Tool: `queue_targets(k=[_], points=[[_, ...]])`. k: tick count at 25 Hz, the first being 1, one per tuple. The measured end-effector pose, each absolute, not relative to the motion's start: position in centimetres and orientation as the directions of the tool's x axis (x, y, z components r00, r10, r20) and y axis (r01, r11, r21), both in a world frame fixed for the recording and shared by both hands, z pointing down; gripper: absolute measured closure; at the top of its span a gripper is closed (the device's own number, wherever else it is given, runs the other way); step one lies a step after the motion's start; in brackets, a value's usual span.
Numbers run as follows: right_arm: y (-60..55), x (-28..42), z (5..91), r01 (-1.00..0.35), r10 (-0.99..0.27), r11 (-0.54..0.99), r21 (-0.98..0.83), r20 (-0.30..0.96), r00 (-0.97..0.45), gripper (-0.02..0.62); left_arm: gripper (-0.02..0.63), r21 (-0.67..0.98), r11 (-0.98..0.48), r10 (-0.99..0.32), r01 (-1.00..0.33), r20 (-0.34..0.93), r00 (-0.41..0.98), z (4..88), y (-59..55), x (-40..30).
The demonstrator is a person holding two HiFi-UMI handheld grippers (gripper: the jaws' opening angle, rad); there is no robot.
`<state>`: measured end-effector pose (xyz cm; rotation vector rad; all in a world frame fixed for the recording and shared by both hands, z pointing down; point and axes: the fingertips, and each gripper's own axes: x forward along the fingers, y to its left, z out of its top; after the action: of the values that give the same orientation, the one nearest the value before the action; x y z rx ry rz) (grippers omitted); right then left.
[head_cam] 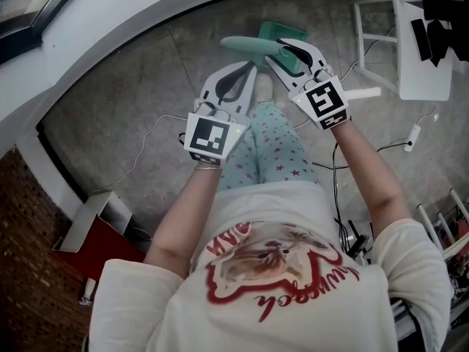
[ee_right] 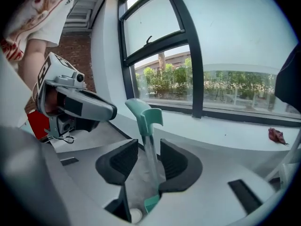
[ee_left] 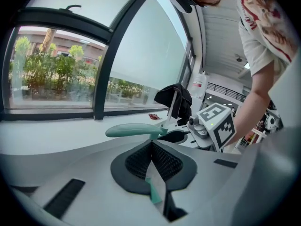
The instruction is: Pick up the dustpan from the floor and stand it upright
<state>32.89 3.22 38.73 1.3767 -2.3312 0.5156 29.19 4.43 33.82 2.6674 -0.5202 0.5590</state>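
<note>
Between the spread jaws of the right claw [ee_right: 148, 146] the dustpan pole [ee_right: 150, 173] stands with room each side; left claw [ee_left: 151, 146] pinches it.

Red box [head_cam: 110, 254] lies near a brick wall [head_cam: 29, 270].

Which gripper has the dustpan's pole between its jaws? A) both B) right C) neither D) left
B: the dustpan's pole stands between the parted jaws of the right gripper; the left gripper is shut, with the dustpan beyond its tips.
</note>
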Motion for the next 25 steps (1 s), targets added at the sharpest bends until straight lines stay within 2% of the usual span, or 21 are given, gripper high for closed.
queue_targets(k=[7, 9, 12, 17, 25], points=[[6.1, 33.7, 36.8, -0.907, -0.757, 0.397, -0.138, 0.509, -0.409, 0.462, 0.586, 0.257, -0.872, -0.270, -0.417, 0.459, 0.847, 33.5, 7.1, 29.5], [6.6, 33.9, 36.1, -0.920, -0.768, 0.368, -0.132, 0.514, -0.381, 0.514, 0.586, 0.258, -0.868, -0.284, -0.425, 0.445, 0.849, 33.0, 7.0, 29.8], [7.0, 34.2, 34.6, -0.937, -0.788, 0.338, -0.083, 0.520, -0.330, 0.549, 0.586, 0.258, -0.869, -0.291, -0.423, 0.424, 0.857, 32.4, 7.1, 30.3], [7.8, 34.0, 33.0, -0.965, -0.816, 0.229, -0.127, 0.515, -0.262, 0.565, 0.586, 0.284, -0.856, -0.312, -0.433, 0.384, 0.869, 31.3, 8.1, 30.1], [11.2, 29.6, 33.0, -0.979, -0.830, 0.150, -0.139, 0.520, -0.201, 0.568, 0.586, 0.285, -0.822, -0.385, -0.494, 0.362, 0.849, 30.9, 11.6, 25.8]])
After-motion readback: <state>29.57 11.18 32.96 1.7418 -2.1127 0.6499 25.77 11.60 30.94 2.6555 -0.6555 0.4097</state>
